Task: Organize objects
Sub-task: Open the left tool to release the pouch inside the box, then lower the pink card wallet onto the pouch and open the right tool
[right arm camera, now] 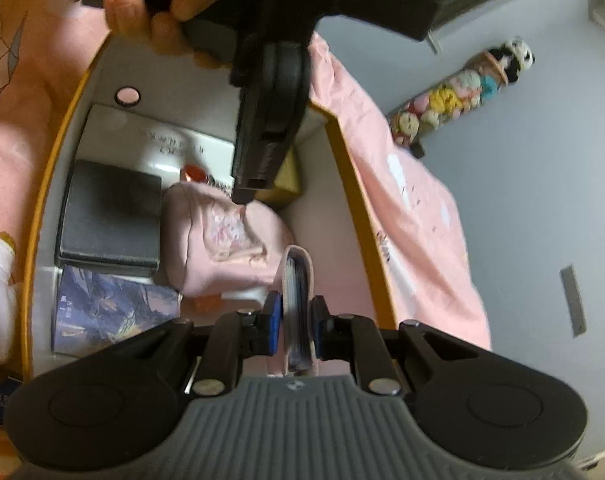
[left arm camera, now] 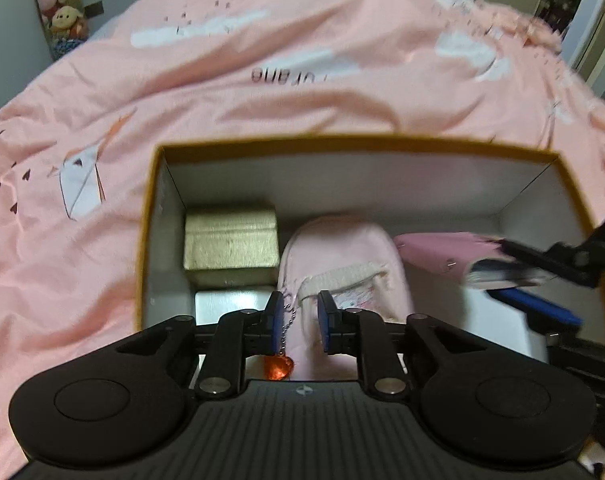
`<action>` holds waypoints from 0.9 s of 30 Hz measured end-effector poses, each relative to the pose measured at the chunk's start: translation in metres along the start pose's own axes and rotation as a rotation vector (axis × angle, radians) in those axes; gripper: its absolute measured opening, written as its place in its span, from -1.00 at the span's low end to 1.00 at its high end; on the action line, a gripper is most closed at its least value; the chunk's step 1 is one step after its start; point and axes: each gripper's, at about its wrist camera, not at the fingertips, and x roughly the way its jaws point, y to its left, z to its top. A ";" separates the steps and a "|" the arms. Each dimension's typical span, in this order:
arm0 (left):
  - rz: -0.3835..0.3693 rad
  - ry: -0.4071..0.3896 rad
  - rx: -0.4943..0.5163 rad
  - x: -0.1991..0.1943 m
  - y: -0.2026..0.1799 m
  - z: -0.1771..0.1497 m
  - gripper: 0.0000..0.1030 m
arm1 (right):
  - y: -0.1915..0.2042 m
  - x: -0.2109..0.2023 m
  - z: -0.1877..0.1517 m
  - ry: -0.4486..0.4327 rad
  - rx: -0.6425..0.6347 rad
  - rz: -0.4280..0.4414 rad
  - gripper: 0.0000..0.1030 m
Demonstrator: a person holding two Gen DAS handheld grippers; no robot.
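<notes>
An orange-rimmed box (left arm camera: 354,142) stands open on a pink bed cover. A pale pink pouch (left arm camera: 342,256) lies inside it, with a bead chain and a red heart charm (left arm camera: 278,366). My left gripper (left arm camera: 300,320) hangs over the pouch's near end, its blue pads apart and the strap and chain in the gap between them, not pinched. In the right wrist view the left gripper (right arm camera: 246,194) has its tip at the pouch (right arm camera: 222,240). My right gripper (right arm camera: 296,316) is shut on a pink card wallet (right arm camera: 296,280), held edge-up over the box (right arm camera: 344,152); the wallet (left arm camera: 434,250) also shows at the right.
In the box lie a gold box (left arm camera: 230,244), a white box (right arm camera: 174,148), a black case (right arm camera: 110,216) and a blue-purple book (right arm camera: 110,312). A person's hand (right arm camera: 142,12) holds the left gripper. A tube of plush toys (right arm camera: 462,96) stands by the grey wall.
</notes>
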 end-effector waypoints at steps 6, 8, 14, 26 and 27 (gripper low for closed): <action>-0.039 -0.039 -0.081 -0.030 0.015 0.004 -0.58 | 0.001 -0.005 0.014 -0.085 -0.102 -0.065 -0.68; -0.044 -0.052 -0.103 -0.035 0.020 0.006 -0.58 | 0.002 -0.001 0.021 -0.101 -0.132 -0.069 -0.68; -0.018 -0.063 -0.116 -0.039 0.030 0.009 -0.58 | 0.006 0.016 0.036 -0.157 -0.196 -0.080 -0.68; -0.030 -0.049 -0.104 -0.033 0.026 0.004 -0.58 | -0.008 0.035 0.046 -0.100 0.015 0.138 -0.59; -0.031 -0.047 -0.100 -0.033 0.024 0.003 -0.58 | -0.012 0.036 0.047 -0.088 0.049 0.158 -0.56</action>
